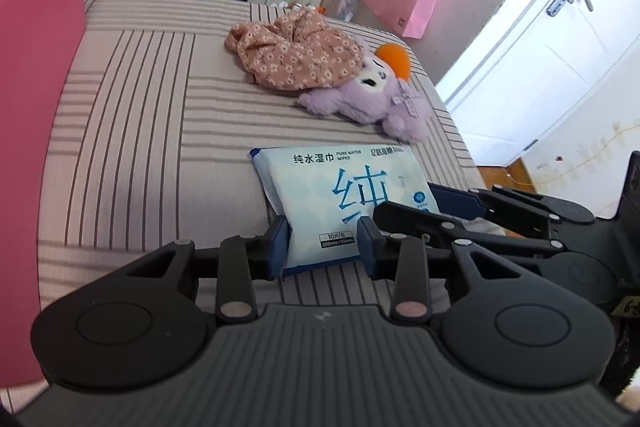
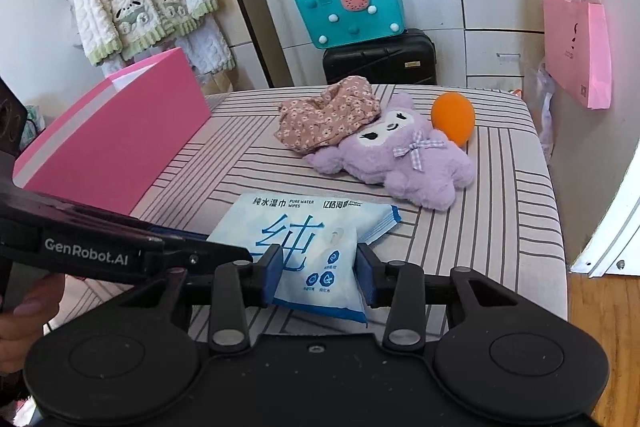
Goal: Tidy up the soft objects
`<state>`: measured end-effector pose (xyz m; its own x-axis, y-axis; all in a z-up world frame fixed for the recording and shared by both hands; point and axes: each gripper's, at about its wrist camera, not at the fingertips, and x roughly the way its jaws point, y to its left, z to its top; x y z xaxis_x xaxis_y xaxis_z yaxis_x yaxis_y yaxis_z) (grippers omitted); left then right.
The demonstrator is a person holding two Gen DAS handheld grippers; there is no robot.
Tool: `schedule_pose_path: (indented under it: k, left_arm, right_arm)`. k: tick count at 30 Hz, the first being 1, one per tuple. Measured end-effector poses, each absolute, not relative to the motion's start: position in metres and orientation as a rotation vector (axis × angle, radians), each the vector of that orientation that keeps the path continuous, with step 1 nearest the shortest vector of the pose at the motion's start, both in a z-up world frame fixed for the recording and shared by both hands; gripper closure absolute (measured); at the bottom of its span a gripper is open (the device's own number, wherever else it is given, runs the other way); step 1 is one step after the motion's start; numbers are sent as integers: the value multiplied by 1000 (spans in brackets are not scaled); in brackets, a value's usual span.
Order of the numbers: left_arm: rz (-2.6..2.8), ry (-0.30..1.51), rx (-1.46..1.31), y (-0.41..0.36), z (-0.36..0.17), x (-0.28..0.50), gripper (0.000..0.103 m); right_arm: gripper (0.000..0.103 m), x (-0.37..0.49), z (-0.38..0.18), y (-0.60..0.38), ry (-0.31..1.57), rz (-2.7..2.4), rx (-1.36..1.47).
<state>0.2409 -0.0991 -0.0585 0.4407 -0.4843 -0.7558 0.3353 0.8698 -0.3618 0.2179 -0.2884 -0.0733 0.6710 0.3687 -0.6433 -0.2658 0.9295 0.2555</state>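
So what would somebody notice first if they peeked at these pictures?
Probably the pale blue pack of wet wipes right up front on the striped bed, pinched by both the left tongs and the right tongs. Behind it lies a fluffy purple plush toy, and a big pink box stands on the left.

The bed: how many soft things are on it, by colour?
Purple: 1, plush toy
Orange: 1, sponge
Pink floral: 1, cloth
Blue-white: 1, wipes pack
Total: 4
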Motion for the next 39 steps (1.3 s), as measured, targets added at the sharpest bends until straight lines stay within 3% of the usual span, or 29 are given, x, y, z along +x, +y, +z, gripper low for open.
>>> schedule_pose_path:
  k: [22, 39]
  left_arm:
    - [-635, 1024, -147, -47, -1, 171, 68]
    - [-581, 997, -47, 5, 39, 110, 68]
  right_arm:
    - [54, 148, -19, -257, 838, 548, 100]
    - [53, 102, 34, -192, 759, 689, -97]
